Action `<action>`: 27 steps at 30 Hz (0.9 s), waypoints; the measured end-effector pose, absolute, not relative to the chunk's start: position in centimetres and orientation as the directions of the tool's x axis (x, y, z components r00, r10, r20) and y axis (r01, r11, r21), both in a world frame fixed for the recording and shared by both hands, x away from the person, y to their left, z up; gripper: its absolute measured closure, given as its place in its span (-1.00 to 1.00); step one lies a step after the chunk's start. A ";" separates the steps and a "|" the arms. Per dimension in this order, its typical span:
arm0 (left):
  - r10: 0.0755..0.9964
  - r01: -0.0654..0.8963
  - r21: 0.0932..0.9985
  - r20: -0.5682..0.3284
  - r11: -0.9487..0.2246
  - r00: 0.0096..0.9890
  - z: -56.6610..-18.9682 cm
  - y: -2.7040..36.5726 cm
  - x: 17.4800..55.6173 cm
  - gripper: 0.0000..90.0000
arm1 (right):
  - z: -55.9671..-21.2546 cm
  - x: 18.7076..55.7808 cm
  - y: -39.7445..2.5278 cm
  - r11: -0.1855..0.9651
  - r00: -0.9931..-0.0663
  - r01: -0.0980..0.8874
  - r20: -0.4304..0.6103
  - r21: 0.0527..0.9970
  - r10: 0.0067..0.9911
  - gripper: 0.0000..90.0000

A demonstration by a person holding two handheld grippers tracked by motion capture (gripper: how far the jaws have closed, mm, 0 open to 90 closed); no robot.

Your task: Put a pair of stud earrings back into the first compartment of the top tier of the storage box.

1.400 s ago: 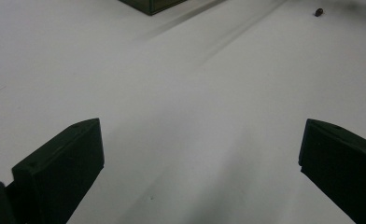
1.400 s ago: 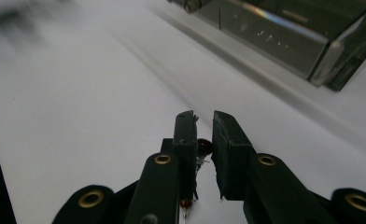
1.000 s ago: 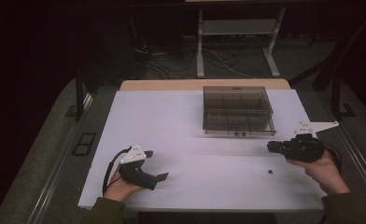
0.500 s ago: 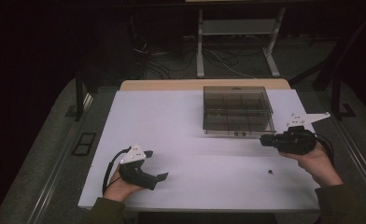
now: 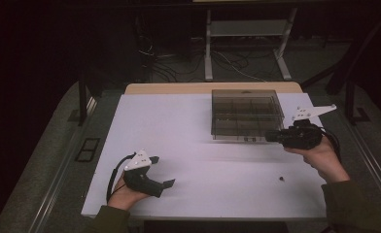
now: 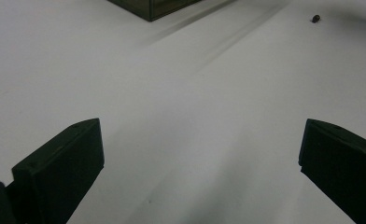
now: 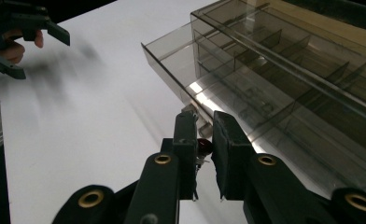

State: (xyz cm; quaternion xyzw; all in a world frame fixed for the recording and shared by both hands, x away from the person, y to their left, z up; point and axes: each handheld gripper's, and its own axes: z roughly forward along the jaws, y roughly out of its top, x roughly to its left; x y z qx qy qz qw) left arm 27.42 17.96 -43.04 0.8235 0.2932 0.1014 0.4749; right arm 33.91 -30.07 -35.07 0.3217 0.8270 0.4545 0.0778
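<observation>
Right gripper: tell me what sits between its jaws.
A small dark red thing is pinched in the right gripper, beside the clear box. The jaws cover most of it.

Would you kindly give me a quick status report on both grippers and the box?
Left gripper open, low over white table. Right gripper shut on small dark red piece, at front edge of smoky clear plastic compartment box. Nothing in the way.
</observation>
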 end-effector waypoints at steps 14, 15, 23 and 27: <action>0.577 0.387 0.843 -0.114 -0.375 0.808 -43.1 17.9 27.4 -1.00 | -34.2 35.9 -27.7 0.388 -0.803 0.446 0.170 0.806 0.570 0.75; 0.577 0.387 0.842 -0.115 -0.375 0.809 -43.1 17.8 27.4 -1.00 | -34.2 36.1 -27.6 0.391 -0.806 0.444 0.169 0.806 0.567 0.75; 0.576 0.386 0.843 -0.115 -0.375 0.810 -43.1 17.7 27.4 -1.00 | -33.7 37.1 -26.2 0.403 -0.818 0.437 0.169 0.804 0.550 0.75; 0.575 0.387 0.842 -0.115 -0.376 0.810 -43.1 17.7 27.4 -1.00 | -33.6 37.6 -25.4 0.408 -0.824 0.433 0.170 0.804 0.541 0.74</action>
